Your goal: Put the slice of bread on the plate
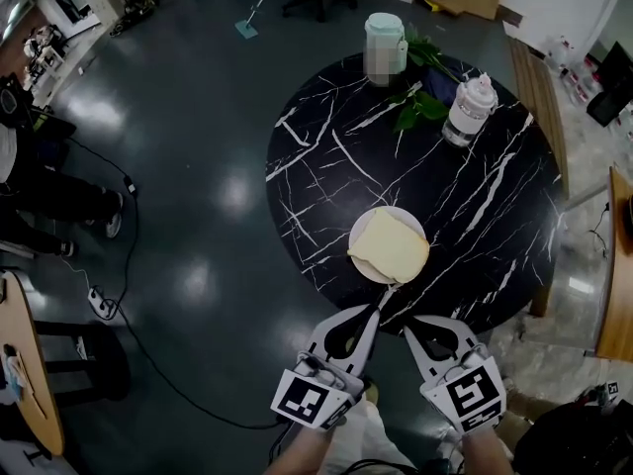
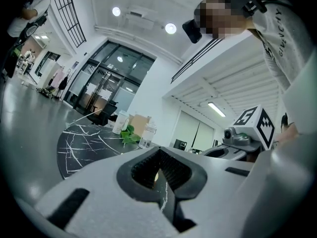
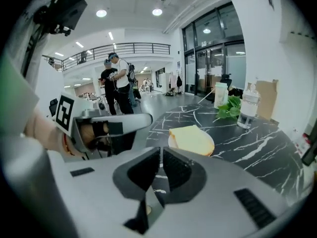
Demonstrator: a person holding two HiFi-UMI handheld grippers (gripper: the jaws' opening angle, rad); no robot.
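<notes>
A round black table [image 1: 475,216] with white marble veining stands on a dark, glossy floor [image 1: 198,216]. At its near edge, two grey claws point toward it side by side. The left claw [image 1: 377,310] has its jaws pressed together with nothing between them. The right claw [image 1: 409,326] is also closed and empty. Just beyond their tips, a small white plate [image 1: 358,234] sits on the table. The slice of bread [image 1: 391,247] lies flat on it. At the far side stand a pale jug [image 1: 384,43], a clear bottle [image 1: 468,109] and green leaves [image 1: 420,107].
</notes>
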